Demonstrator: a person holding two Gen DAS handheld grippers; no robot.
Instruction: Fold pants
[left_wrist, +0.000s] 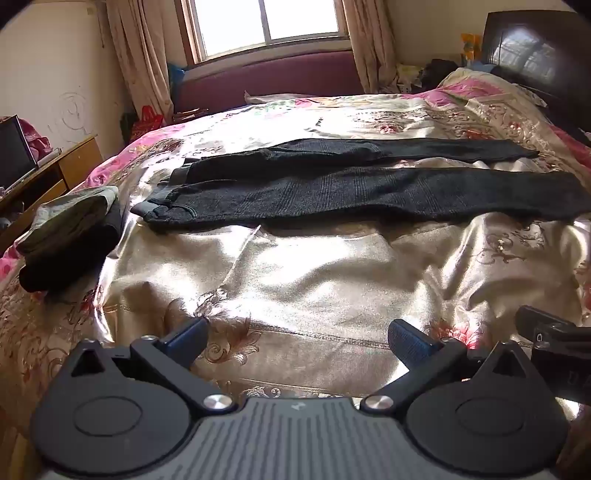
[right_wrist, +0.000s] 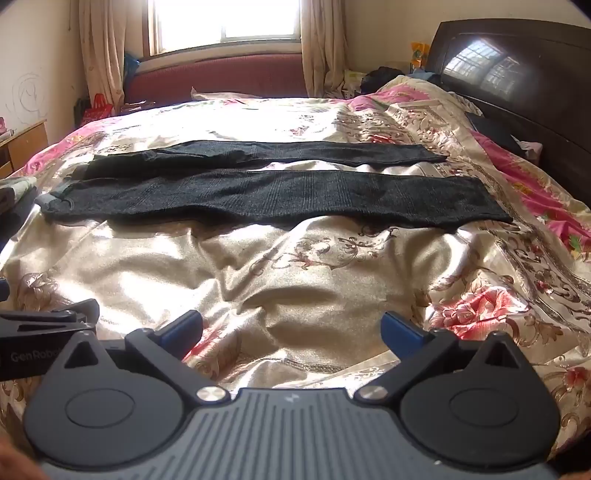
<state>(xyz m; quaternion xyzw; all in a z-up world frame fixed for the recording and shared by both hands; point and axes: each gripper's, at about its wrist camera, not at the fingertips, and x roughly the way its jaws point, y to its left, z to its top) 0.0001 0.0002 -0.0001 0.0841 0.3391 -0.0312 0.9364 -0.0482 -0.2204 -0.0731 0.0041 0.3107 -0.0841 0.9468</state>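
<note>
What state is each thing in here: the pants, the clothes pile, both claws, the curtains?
Pants: spread flat on the bedspread, legs apart, unfolded.
Left claw: open, empty, above the bedspread.
Right claw: open, empty.
Clothes pile: folded, stacked beside the waistband.
Curtains: drawn open.
Bedspread: wrinkled.

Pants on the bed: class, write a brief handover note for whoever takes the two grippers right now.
Left gripper: open, holding nothing, hovering over bare bedspread.
Right gripper: open, holding nothing, beside the left one.
Pants: dark, laid flat across the bed beyond both grippers, legs apart and side by side, waistband to the left, cuffs to the right.
Folded clothes are piled at the bed's left edge.
Done: pants spread out.
Left: every fold; probably bring one leg over the other first.
</note>
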